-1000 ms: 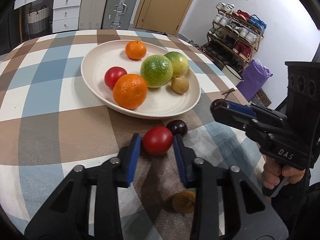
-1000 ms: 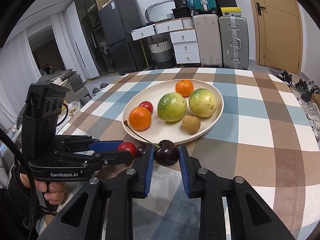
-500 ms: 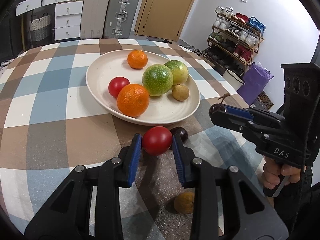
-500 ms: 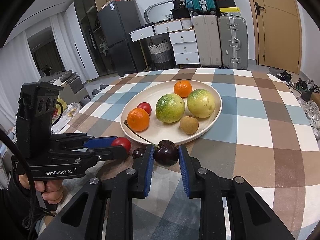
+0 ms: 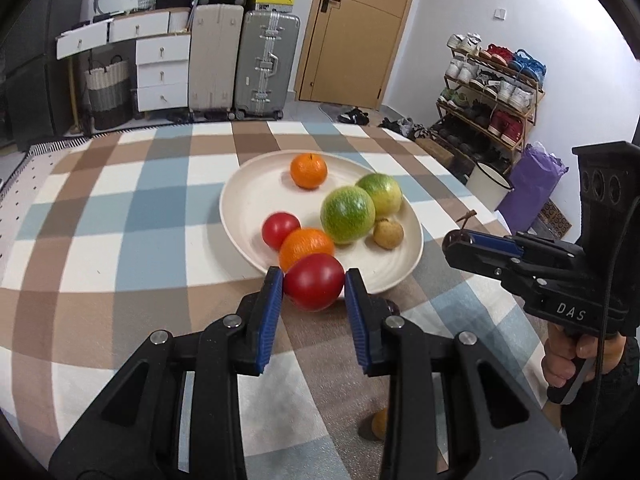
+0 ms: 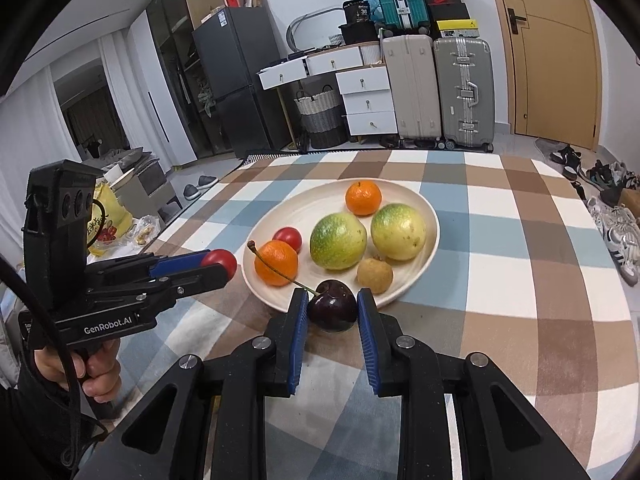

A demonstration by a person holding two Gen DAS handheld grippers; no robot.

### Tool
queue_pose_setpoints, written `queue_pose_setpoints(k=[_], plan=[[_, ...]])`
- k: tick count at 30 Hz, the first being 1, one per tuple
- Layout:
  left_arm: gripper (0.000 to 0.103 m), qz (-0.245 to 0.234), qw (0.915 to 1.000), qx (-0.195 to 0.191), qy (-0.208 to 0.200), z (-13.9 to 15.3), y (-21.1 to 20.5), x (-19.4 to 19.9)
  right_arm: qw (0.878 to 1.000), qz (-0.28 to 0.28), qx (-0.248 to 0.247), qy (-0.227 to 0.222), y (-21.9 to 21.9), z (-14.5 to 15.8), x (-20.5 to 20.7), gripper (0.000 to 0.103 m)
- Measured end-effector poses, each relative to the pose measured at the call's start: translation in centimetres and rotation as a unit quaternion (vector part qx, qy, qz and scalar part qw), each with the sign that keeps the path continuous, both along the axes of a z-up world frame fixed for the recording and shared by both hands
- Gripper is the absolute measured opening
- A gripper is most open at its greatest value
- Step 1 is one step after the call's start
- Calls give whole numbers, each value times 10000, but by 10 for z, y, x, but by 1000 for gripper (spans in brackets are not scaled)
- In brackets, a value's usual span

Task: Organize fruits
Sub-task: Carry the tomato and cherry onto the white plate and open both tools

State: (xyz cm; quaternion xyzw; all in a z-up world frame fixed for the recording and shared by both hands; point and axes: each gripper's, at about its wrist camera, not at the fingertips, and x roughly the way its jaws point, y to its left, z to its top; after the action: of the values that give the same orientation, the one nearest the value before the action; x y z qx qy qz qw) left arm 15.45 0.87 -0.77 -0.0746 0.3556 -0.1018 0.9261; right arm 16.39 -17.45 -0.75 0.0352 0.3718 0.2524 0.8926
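Note:
My left gripper (image 5: 314, 280) is shut on a red tomato (image 5: 314, 282) and holds it above the table at the near rim of the cream plate (image 5: 400, 268). It also shows in the right wrist view (image 6: 224, 264). My right gripper (image 6: 332, 304) is shut on a dark cherry (image 6: 333, 312) with a long stem, just before the plate's (image 6: 416, 280) near rim. The plate holds two oranges (image 5: 306, 246), a second tomato (image 5: 280, 230), two green-yellow fruits (image 5: 347, 220) and a small brown fruit (image 5: 388, 234).
A small brown fruit (image 5: 378, 424) lies on the checked tablecloth (image 5: 120, 240) under my left gripper. A dark fruit (image 5: 392, 307) peeks out beside the left gripper's right finger. Suitcases, drawers and a shoe rack stand beyond the table.
My left gripper has lifted the red tomato off the table and carried it up toward the plate's rim. My right gripper has held the cherry nearly still.

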Motion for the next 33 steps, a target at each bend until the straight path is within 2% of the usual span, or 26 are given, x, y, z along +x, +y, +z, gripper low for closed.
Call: queue_pose_setpoints(k=[6,13,22,33], plan=[[29,148,9998,46,-161,18,10,7,9999,46,-78,-102,6,11,11,25],[29,315,9992,136,-191,24,15,25,9998,18,-98,-143,9,17,27,25],[29,415,9989,218,-32,8,16,60,10000,-14,-63,66,11,0,49,25],[29,390,9985,372,40,-9,14,89,9990,282,-133,307,27,-26,56,25]])
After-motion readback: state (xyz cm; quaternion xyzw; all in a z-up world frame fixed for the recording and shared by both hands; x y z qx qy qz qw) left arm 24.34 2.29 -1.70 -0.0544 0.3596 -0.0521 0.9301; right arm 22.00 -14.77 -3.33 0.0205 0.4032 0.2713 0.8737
